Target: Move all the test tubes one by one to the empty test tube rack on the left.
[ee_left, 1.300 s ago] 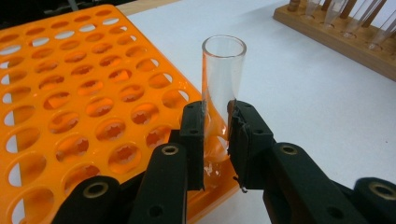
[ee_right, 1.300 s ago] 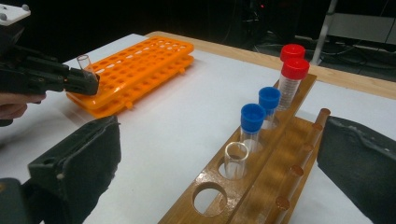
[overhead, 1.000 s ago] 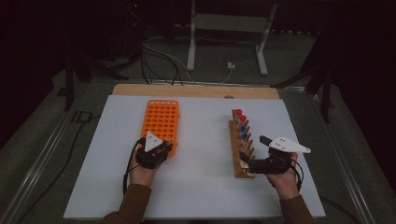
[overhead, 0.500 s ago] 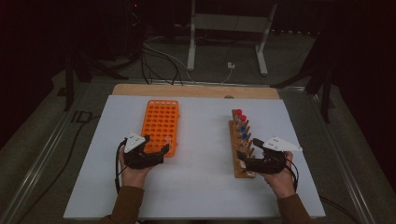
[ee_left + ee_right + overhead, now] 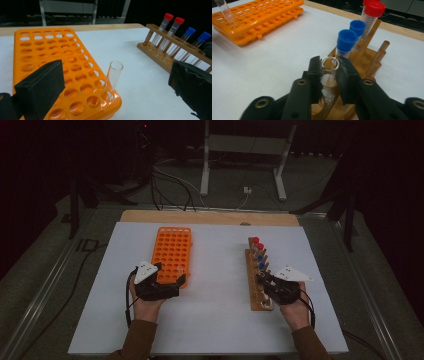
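Observation:
A clear open tube (image 5: 113, 77) stands tilted in a near corner hole of the orange rack (image 5: 45, 42). My left gripper (image 5: 116, 72) has just been opening; its jaws stand wide on either side of that tube without touching it. From above, the left gripper (image 5: 172, 271) sits at the near end of the orange rack (image 5: 172, 245). My right gripper (image 5: 330, 61) has just been closing and is shut on another clear tube (image 5: 329, 78) standing in the wooden rack (image 5: 367, 57). The right gripper (image 5: 261, 277) is at that wooden rack's (image 5: 256, 292) near half.
Two blue-capped tubes (image 5: 347, 40) and two red-capped tubes (image 5: 374, 10) stand farther along the wooden rack. Both racks rest on a white sheet (image 5: 215, 285) over a wooden table. Bare pegs (image 5: 384, 46) rise along the rack's right side.
The left jaws opened and let go of the clear tube, which stays in the orange rack. The right gripper sank toward the wooden rack and its jaws closed on the clear tube there.

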`<act>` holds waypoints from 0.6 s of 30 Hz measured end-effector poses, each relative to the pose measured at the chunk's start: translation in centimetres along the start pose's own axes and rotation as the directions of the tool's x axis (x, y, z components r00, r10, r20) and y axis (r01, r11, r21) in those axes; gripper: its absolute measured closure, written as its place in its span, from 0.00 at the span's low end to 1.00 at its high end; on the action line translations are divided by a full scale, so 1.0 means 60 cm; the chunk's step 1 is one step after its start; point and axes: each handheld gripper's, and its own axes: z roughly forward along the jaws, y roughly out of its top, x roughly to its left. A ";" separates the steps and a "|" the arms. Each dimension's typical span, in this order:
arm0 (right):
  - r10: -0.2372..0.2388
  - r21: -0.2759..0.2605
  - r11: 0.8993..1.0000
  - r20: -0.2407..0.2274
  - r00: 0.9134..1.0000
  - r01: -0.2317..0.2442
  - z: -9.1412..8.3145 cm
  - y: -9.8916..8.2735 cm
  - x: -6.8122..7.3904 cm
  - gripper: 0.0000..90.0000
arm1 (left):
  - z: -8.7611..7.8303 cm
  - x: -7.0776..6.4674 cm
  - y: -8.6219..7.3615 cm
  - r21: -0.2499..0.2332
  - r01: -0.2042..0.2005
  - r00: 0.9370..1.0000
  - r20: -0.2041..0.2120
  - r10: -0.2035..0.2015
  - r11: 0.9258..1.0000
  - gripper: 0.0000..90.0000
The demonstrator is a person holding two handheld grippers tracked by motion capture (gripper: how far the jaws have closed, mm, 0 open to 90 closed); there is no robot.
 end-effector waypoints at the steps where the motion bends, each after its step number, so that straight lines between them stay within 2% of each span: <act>1: -0.002 -0.002 1.000 0.003 1.000 0.002 0.002 0.001 0.000 0.84 | 0.000 -0.002 0.001 0.000 -0.004 1.000 0.002 0.004 1.000 0.01; 5: 0.019 0.002 1.000 0.006 1.000 -0.019 0.007 0.003 -0.003 0.84 | 0.001 -0.014 0.006 -0.007 -0.026 1.000 0.016 0.026 1.000 0.01; 10: 0.022 0.008 1.000 0.002 1.000 -0.022 0.004 0.008 -0.002 0.85 | 0.006 -0.028 0.013 -0.027 -0.019 0.998 0.067 0.021 0.999 0.01; 11: 0.020 0.004 1.000 -0.001 1.000 -0.020 0.001 0.011 -0.001 0.85 | 0.008 -0.036 0.017 -0.035 -0.043 0.996 0.077 0.045 0.998 0.01; 14: 0.022 -0.021 1.000 -0.005 1.000 -0.022 -0.012 0.021 0.000 0.85 | 0.011 -0.046 0.021 -0.038 -0.056 0.994 0.089 0.059 0.998 0.01; 16: 0.020 -0.037 0.999 -0.005 1.000 -0.020 -0.023 0.029 0.000 0.85 | 0.018 -0.060 0.027 -0.039 -0.067 0.990 0.123 0.071 0.997 0.01; 18: 0.021 -0.058 0.998 -0.004 1.000 -0.021 -0.035 0.038 -0.001 0.85 | 0.021 -0.065 0.030 -0.045 -0.067 0.988 0.136 0.072 0.997 0.01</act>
